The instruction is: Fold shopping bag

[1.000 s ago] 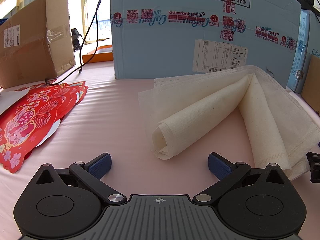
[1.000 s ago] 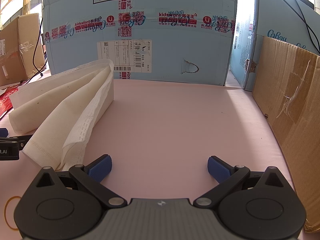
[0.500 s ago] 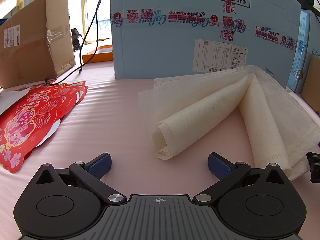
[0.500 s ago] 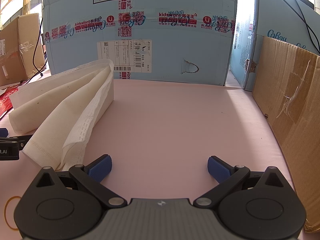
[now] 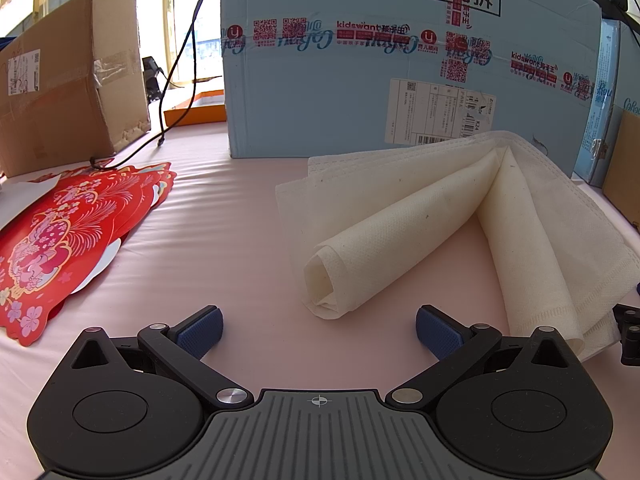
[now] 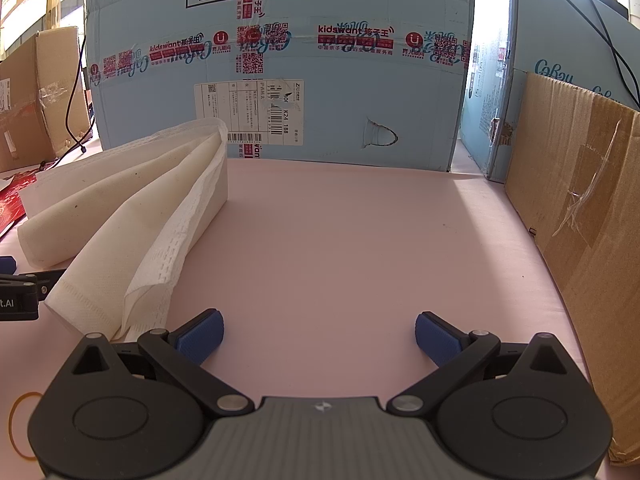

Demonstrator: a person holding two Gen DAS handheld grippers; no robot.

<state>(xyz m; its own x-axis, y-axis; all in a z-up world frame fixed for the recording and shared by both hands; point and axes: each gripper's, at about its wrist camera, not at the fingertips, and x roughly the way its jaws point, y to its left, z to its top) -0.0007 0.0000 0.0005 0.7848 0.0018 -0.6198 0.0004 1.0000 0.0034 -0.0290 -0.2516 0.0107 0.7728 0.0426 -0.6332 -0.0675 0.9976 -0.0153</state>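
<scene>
Fingers (image 5: 200, 330) of my left gripper (image 5: 319, 330), tipped with blue ribbed pads, stood spread wide apart with nothing between them, low over the pale pink tabletop (image 5: 224, 248). From the left wrist view, the cream-white non-woven fabric shopping bag (image 5: 440, 216) lay at about one o'clock from the gripper, loosely folded into fanned layers that met in a peak toward the far side. Its rolled near end rested on the table just ahead of the gap between my fingers, apart from both pads. A large light-blue cardboard box with red printed tape (image 5: 360, 60) stood behind the bag at twelve o'clock. Red paper decorations with pink flower prints (image 5: 68, 236) lay at ten o'clock, and a brown cardboard box (image 5: 68, 80) stood beyond them. A black cable (image 5: 180, 60) hung down beside that box.

From the right wrist view, my right gripper (image 6: 318, 330) was likewise spread wide and held nothing, its blue pads (image 6: 436, 338) over bare pink table. The bag (image 6: 132, 216) lay at ten o'clock, its stitched near corner just beside my left-hand finger; I could not tell whether they touched. A flat brown cardboard panel (image 6: 580, 208) stood at three o'clock. A thin yellow rubber band (image 6: 16, 428) lay at eight o'clock.
</scene>
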